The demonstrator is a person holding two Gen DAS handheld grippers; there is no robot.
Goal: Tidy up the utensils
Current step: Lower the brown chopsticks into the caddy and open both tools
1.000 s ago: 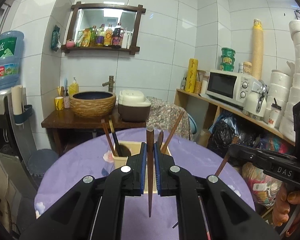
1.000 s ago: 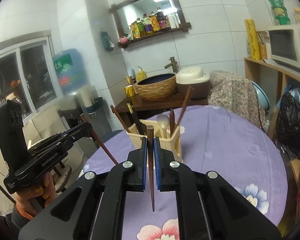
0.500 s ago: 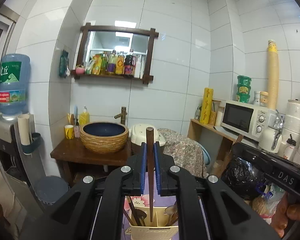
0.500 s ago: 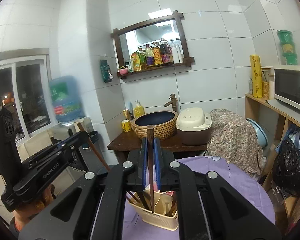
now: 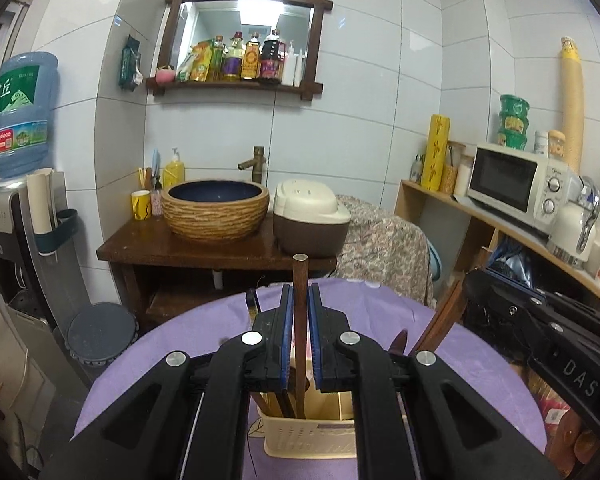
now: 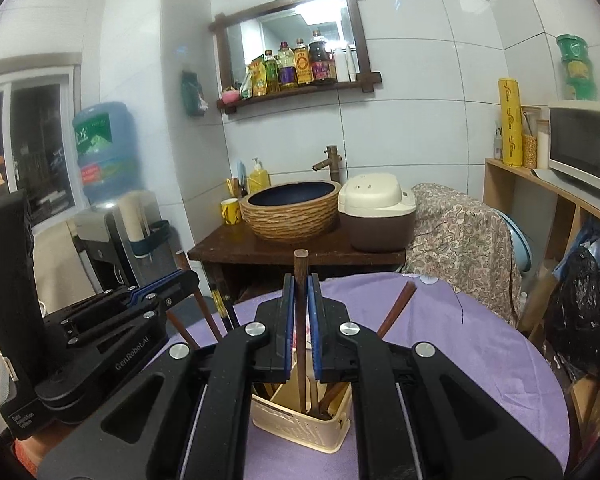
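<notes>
Left tool (image 5: pixel 300 304): upright, pointing forward, blue-padded fingers (image 5: pixel 286 336) nearly together, pinching a thin brown stick between them. Right tool (image 6: pixel 301 292): same pose, fingers (image 6: pixel 315 328) likewise closed in on a thin brown stick. Side by side, each visible at the edge of the other's view, the right one's black body marked "DAS".

Cream slotted utensil basket (image 5: pixel 308 436) sitting on lilac tablecloth (image 6: pixel 460 344); dark-brown chopstick (image 5: pixel 300 320) showing between blue-padded black left gripper (image 5: pixel 300 312).
</notes>
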